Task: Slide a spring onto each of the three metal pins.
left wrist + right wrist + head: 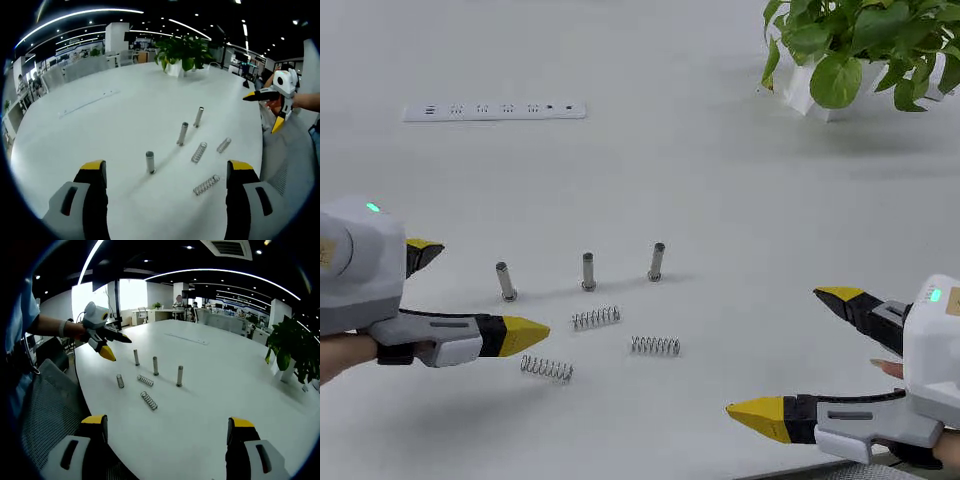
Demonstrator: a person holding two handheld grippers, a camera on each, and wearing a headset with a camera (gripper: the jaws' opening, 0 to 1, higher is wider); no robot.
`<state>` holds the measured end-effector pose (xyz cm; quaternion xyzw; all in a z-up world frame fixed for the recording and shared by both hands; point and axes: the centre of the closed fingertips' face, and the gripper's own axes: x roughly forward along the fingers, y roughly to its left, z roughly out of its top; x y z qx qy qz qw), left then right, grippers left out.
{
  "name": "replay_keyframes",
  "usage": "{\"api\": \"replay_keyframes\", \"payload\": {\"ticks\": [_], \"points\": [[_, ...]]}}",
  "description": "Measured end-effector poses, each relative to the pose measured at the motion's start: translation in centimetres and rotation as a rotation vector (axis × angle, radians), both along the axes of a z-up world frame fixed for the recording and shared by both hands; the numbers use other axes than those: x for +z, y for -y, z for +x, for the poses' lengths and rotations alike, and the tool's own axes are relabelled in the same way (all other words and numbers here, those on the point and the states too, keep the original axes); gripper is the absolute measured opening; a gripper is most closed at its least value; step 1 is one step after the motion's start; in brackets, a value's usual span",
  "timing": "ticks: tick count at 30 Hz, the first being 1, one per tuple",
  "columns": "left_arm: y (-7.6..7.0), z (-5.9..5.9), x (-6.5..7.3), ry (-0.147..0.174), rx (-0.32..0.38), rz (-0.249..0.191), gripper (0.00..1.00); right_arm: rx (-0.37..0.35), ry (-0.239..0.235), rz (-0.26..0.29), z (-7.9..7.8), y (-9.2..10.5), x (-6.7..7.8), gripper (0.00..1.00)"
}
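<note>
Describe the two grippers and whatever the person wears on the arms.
The left gripper and right gripper look alike. Each has a boxy white housing with a small green light, and grey shells run along black jaws that taper to pointed yellow tips. In the right gripper view the person wears a blue top and a pale band at the wrist.

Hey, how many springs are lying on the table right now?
3. The middle spring lies just before the middle pin, the right spring before the right pin, the left spring nearest the camera, before the left pin. None seems hidden.
</note>
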<state>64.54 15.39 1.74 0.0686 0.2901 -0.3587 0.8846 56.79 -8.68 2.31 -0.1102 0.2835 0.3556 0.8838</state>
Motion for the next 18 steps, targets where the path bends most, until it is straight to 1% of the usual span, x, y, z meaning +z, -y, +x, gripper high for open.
{"api": "replay_keyframes", "payload": {"ticks": [2,3,6,8,10,11,15,18], "points": [[0.1,-0.5,0.0,-0.011,-0.010,-0.015,0.99,0.005,0.000,-0.001,0.2,-0.1,0.1,0.99],[0.4,-0.9,0.0,-0.018,-0.028,-0.029,0.99,0.008,0.001,-0.002,0.3,-0.1,0.1,0.99],[0.4,-1.9,-0.4,-0.031,-0.048,-0.031,0.99,0.017,0.008,-0.009,0.6,-0.2,0.2,0.99],[0.5,-2.5,-0.4,-0.026,-0.069,-0.033,0.99,0.018,0.007,-0.010,0.8,-0.2,0.2,0.99],[0.5,-3.2,-0.6,-0.036,-0.083,-0.030,0.99,0.021,0.009,-0.009,0.9,-0.3,0.3,0.99],[0.5,-3.6,-0.7,-0.035,-0.096,-0.032,0.99,0.024,0.010,-0.009,1.0,-0.5,0.4,0.99],[0.6,-4.6,-0.8,-0.030,-0.123,-0.039,0.99,0.035,0.007,-0.012,1.0,-0.7,0.2,0.99],[0.9,-5.3,-1.3,-0.037,-0.144,-0.043,0.99,0.041,0.001,-0.015,0.9,-0.9,0.1,0.99]]}}
